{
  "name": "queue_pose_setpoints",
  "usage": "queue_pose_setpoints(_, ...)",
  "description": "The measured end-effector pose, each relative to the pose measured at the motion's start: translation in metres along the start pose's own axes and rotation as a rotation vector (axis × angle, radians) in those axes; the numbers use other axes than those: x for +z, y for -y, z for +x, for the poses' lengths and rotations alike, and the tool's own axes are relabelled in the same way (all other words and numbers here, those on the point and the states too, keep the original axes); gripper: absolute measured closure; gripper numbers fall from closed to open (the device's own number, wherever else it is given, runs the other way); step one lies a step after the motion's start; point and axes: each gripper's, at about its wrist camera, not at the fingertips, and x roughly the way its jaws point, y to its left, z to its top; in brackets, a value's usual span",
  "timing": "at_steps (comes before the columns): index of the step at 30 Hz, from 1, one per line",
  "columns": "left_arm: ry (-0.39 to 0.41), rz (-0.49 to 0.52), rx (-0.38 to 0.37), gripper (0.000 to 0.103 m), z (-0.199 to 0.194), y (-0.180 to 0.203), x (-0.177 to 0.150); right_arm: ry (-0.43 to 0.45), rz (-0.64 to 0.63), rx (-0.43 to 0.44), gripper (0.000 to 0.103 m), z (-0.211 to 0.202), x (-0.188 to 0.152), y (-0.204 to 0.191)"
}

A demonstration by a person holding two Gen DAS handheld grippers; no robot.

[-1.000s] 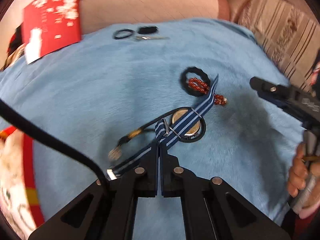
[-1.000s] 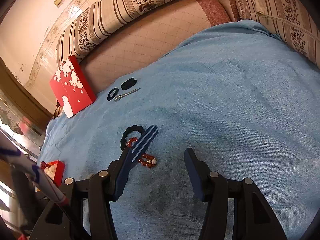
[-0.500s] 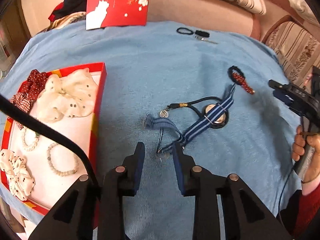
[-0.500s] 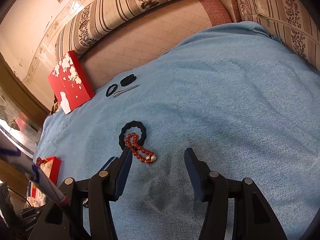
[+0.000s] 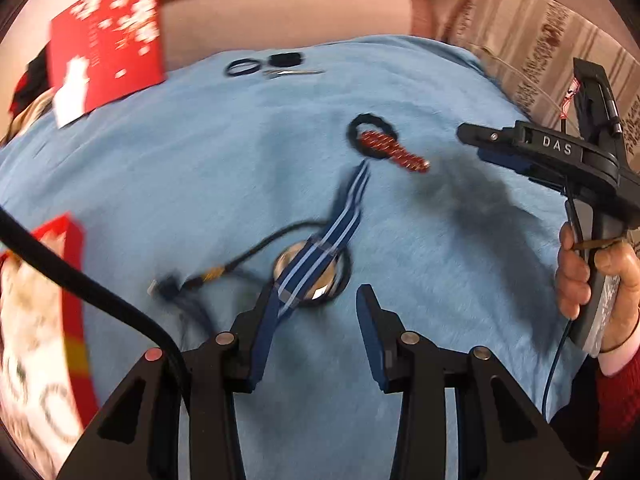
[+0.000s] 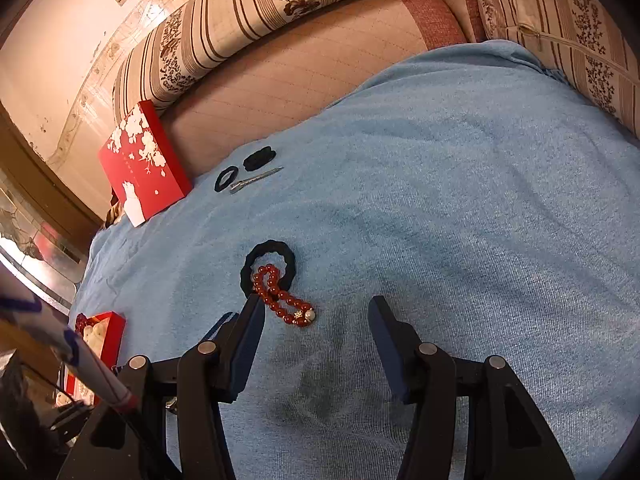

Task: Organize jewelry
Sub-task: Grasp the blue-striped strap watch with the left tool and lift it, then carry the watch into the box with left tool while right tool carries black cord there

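The blue-and-white striped woven watch strap [image 5: 320,256] has been released by the left tongs [image 5: 312,320], now spread wide like the empty right tongs [image 6: 316,316], leaving it still unboxed.

home bedrm, blue blanket [image 6: 460,184], striped floral pillows [image 6: 280,4]

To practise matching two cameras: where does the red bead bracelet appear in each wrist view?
Left wrist: bracelet, upper right of centre, overlapping the black ring.
Right wrist: bracelet, lower centre, near the left fingertip.
Shared landmark: red box, propped at the blanket's far edge.
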Motion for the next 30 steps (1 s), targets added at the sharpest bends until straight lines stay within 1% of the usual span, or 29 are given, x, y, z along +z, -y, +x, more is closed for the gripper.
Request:
queue_pose_setpoints(4,-0.04,0.004,-0.009,0.064,0.027,-0.008,0.015,-0.009,0.003,0.004,0.045,0.002,0.0,0.0)
queue_pose_setpoints(5,-0.038,0.013,0.001,0.064,0.029,-0.008,0.016,-0.01,0.0,0.004,0.045,0.002,0.0,0.0)
queue_pose_setpoints(9,-0.058,0.101,0.044,0.064,0.037,0.002,0.018,-0.013,-0.012,0.001,0.045,0.004,0.0,-0.002)
queue_pose_setpoints(11,-0.061,0.161,0.092,0.064,0.04,0.009,0.015,-0.02,-0.008,0.0,0.045,0.007,-0.001,-0.002)
queue_pose_setpoints(13,-0.057,0.165,0.103,0.065,0.039,0.009,0.015,-0.026,-0.008,-0.004,0.045,0.009,-0.001,-0.002)
queue_pose_setpoints(15,-0.052,0.133,0.089,0.065,0.035,0.006,0.016,-0.026,-0.011,-0.006,0.045,0.009,-0.002,-0.003)
queue_pose_setpoints(18,-0.012,0.016,0.016,0.065,0.009,-0.008,0.017,-0.007,-0.017,0.0,0.045,0.006,-0.001,-0.004)
queue_pose_setpoints(19,0.01,-0.019,-0.009,0.065,-0.004,-0.014,0.017,0.001,-0.016,0.01,0.045,0.004,-0.001,-0.004)
queue_pose_setpoints(20,0.046,-0.065,-0.041,0.065,-0.025,-0.022,0.016,0.006,-0.015,0.02,0.045,0.003,-0.001,-0.004)
queue_pose_setpoints(23,0.133,-0.155,-0.082,0.065,-0.077,-0.042,0.008,-0.004,-0.047,0.074,0.045,0.004,-0.004,-0.013)
queue_pose_setpoints(24,0.153,-0.177,-0.083,0.065,-0.089,-0.048,0.005,-0.017,-0.063,0.101,0.045,0.005,-0.006,-0.019)
queue_pose_setpoints(27,0.194,-0.248,-0.072,0.065,-0.123,-0.068,-0.013,-0.09,-0.136,0.235,0.045,0.01,-0.022,-0.048)
queue_pose_setpoints(28,0.2,-0.268,-0.064,0.066,-0.131,-0.073,-0.018,-0.114,-0.174,0.259,0.045,0.014,-0.03,-0.061)
queue_pose_setpoints(30,0.21,-0.307,-0.034,0.067,-0.146,-0.086,-0.031,-0.155,-0.226,0.256,0.045,0.026,-0.044,-0.083)
